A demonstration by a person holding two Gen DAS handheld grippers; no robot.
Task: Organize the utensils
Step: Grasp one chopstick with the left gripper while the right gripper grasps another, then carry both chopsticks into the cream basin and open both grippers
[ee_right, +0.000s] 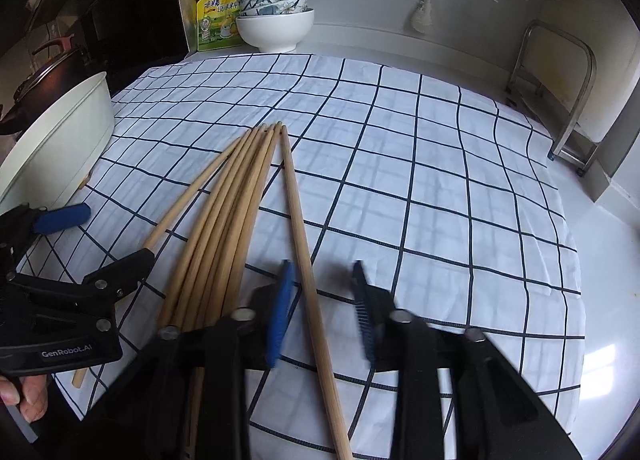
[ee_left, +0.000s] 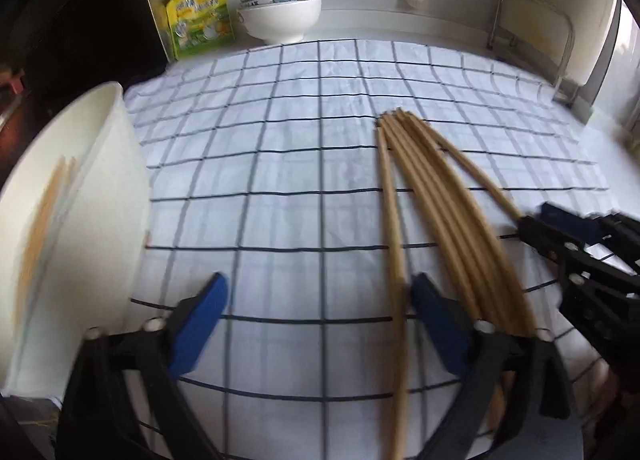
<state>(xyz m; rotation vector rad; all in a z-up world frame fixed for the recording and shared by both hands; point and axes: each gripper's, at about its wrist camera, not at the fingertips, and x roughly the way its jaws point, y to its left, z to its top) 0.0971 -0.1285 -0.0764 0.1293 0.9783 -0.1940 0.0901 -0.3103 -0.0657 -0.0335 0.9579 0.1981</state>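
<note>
Several wooden chopsticks lie fanned on a blue-checked white cloth. My left gripper is open. The leftmost chopstick lies just inside its right finger, and the bundle passes outside that finger. My right gripper straddles the rightmost chopstick. Its left pad is near the stick, and a gap shows on the other side. A white tub stands at the cloth's left edge, with blurred tan streaks on its inner wall.
Stacked bowls and a yellow pouch stand at the back wall. A metal rack is at the back right. A dark pot sits beyond the tub. A hand holds the left gripper.
</note>
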